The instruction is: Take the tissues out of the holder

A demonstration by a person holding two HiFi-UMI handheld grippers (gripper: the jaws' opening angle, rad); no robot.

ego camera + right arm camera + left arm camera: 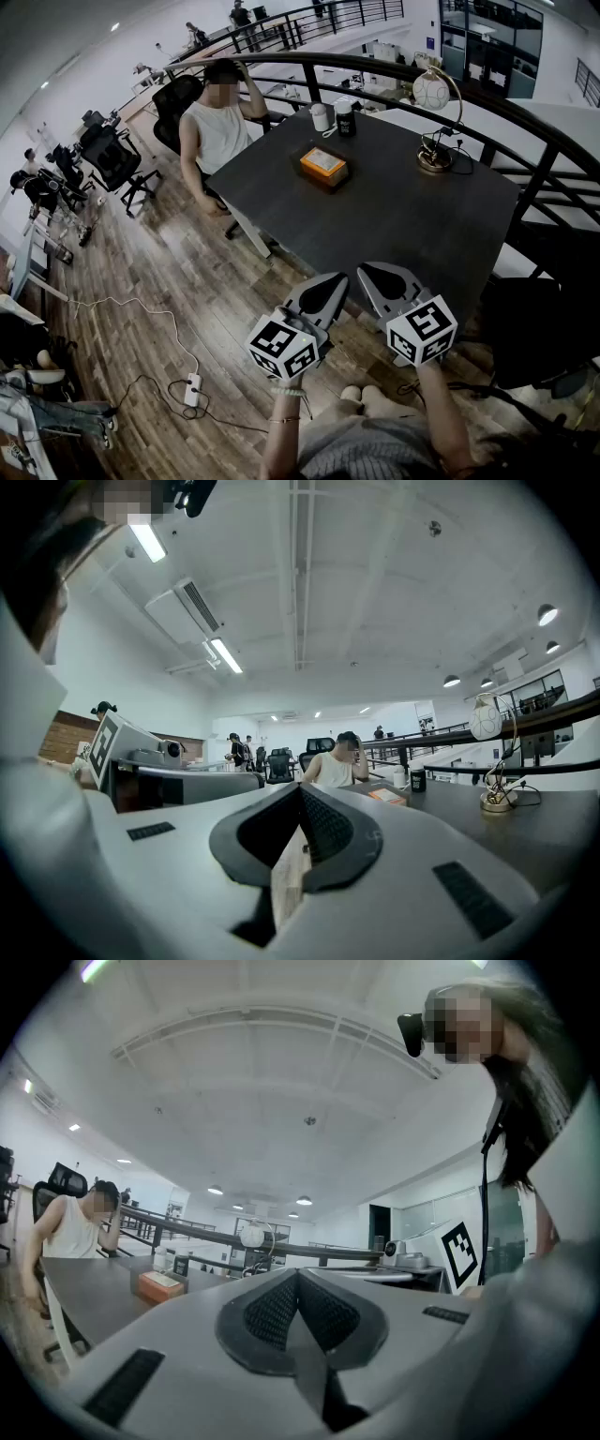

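Orange tissue holder, one, on dark table, left claw, right claw, both clenched empty

Open-plan office on a railed upper level. Black swivel chairs at upper left, on a wooden floor. Dark tabletop at centre, with a seated person. Curved railing behind, glass-walled rooms at upper right, strip lights overhead.

We hold the left gripper and right gripper level, side by side near us, jaws pressed together.
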